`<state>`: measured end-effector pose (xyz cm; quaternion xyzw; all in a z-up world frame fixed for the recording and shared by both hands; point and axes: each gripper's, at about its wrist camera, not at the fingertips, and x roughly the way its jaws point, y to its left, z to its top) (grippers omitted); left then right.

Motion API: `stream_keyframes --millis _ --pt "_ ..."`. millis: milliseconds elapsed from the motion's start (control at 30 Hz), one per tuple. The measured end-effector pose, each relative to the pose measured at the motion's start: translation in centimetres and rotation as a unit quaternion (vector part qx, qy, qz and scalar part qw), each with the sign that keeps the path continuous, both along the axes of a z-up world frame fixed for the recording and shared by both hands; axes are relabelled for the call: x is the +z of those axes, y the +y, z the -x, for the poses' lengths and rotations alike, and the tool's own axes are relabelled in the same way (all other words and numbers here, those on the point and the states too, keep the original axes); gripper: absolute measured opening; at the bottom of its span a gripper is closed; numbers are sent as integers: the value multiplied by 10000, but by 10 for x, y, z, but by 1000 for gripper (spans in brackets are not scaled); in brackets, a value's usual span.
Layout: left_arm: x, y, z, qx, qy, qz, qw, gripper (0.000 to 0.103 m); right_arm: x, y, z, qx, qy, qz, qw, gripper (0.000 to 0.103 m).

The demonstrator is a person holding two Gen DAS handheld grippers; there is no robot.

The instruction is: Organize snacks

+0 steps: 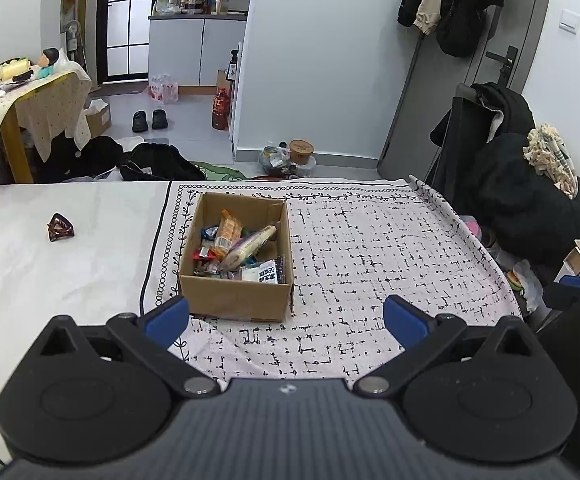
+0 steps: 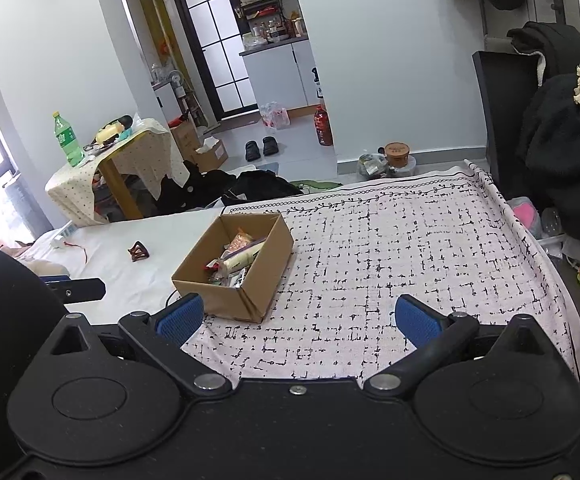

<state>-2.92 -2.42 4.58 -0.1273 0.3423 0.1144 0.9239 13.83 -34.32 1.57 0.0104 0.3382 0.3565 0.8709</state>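
Both claws, left [image 1: 286,320] & right [image 2: 297,322], gape empty over patterned cloth [image 1: 369,248]; snack box [image 1: 236,300] nr white sheet [image 1: 70,264].

Patterned cloth [image 1: 369,248] bare right of cardboard box [image 1: 234,300], hair claw [image 1: 61,227] lone obstacle left.

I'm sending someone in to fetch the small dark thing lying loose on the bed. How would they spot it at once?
Start at the bed, half plain white sheet, half black-patterned cloth. An open cardboard box of snacks sits on the cloth near its border. Left of it, alone on the white sheet, lies the hair claw clip: small, dark reddish-brown, glossy and roughly triangular, the only loose item there that is not in the box.
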Motion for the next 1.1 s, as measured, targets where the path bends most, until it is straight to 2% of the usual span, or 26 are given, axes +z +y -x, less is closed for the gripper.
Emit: stream_keyframes --millis 1100 --pt "2 -4 -1 -70 5 -97 9999 103 6 0 5 -98 -213 220 9995 103"
